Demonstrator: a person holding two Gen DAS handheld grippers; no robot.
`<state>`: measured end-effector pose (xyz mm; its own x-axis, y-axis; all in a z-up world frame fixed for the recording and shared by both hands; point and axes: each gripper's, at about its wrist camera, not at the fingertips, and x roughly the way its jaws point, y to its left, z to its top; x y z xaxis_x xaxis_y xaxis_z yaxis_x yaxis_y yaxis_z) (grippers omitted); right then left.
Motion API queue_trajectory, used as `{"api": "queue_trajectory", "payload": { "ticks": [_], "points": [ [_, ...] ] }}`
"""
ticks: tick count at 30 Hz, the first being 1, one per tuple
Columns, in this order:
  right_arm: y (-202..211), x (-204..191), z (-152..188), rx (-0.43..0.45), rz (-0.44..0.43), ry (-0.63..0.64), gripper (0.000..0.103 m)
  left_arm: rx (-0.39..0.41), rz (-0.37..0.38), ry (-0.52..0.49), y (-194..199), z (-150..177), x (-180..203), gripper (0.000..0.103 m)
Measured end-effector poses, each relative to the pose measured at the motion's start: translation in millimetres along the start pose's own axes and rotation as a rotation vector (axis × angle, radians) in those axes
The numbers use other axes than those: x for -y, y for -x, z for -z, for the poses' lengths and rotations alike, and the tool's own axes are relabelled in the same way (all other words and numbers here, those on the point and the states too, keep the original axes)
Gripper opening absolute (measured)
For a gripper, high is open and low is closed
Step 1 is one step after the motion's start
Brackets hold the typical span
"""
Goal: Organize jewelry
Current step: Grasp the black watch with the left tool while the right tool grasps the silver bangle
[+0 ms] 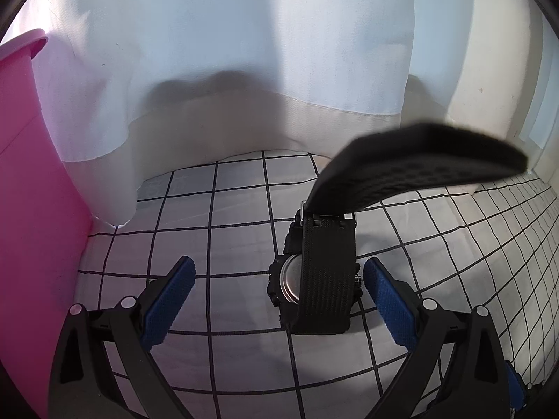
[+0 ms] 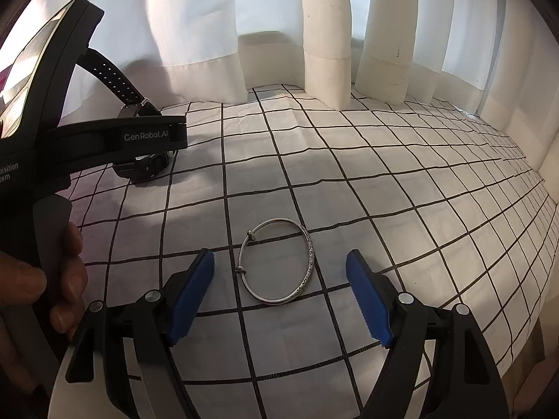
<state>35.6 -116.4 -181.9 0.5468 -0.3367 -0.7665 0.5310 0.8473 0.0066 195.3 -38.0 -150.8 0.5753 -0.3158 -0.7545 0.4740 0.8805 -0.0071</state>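
Observation:
A black wristwatch (image 1: 314, 279) lies on its side on the checked cloth, its metal back showing and one strap curling up to the right. My left gripper (image 1: 279, 279) is open, its blue pads on either side of the watch, which sits near the right pad. In the right wrist view the watch (image 2: 146, 164) lies at the far left, partly behind the left gripper's black body (image 2: 104, 139). A silver bangle (image 2: 279, 265) lies flat on the cloth. My right gripper (image 2: 279, 272) is open around it, pads apart from it.
A pink plastic container (image 1: 31, 192) stands at the left edge. White curtains (image 2: 314, 35) hang along the back of the grid-patterned white cloth (image 2: 419, 192). A hand (image 2: 42, 279) holds the left gripper's handle.

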Motion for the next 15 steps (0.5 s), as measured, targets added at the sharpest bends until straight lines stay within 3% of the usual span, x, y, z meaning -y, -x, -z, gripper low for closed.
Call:
{"api": "queue_trajectory", "payload": {
  "ticks": [4, 7, 12, 15],
  "points": [
    [0.5, 0.3, 0.3, 0.0, -0.007, 0.001, 0.074, -0.011, 0.009, 0.003, -4.5, -0.9, 0.5, 0.093],
    [0.9, 0.0, 0.1, 0.002, -0.01, 0.002, 0.073, -0.015, 0.039, -0.007, -4.7, 0.0, 1.8, 0.08],
    [4.4, -5.8, 1.1, 0.013, -0.024, 0.02, 0.062, 0.002, 0.062, -0.025, 4.6, 6.8, 4.4, 0.055],
    [6.3, -8.1, 2.6, 0.02, -0.03, 0.032, 0.056, 0.002, 0.072, -0.004, 7.8, 10.0, 0.0, 0.054]
  ]
}}
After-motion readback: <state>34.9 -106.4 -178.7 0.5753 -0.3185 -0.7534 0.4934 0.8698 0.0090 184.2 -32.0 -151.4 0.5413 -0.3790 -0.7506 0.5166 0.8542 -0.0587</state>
